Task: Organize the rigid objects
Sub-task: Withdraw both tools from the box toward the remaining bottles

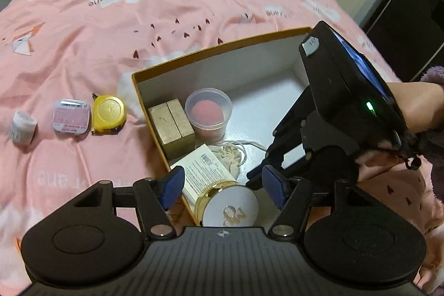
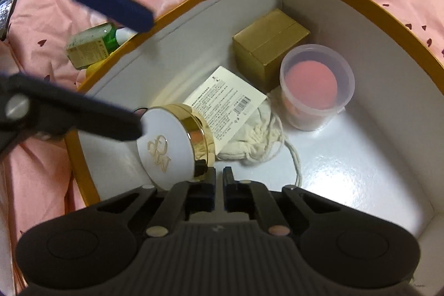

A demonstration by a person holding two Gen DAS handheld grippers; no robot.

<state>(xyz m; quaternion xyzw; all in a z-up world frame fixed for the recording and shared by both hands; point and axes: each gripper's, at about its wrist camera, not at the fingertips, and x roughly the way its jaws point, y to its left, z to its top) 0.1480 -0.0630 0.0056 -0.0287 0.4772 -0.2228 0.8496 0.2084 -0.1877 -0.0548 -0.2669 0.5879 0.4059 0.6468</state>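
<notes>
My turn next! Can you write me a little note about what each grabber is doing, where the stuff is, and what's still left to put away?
Left gripper: open, empty, above the box's near corner.
Right gripper: shut, empty, inside the box, beside the white-and-gold jar.
In the box: that jar, tilted against the wall; gold carton; clear tub; cloth pouch; paper card.
Left on the bedspread: yellow tape measure, pink tin, small white jar, green bottle.
Next: probably box those four.

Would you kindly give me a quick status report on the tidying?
Left tongs open, empty. Right tongs shut, empty, beside gold-rimmed jar in box. Tape measure on bed. Nothing blocking.
</notes>
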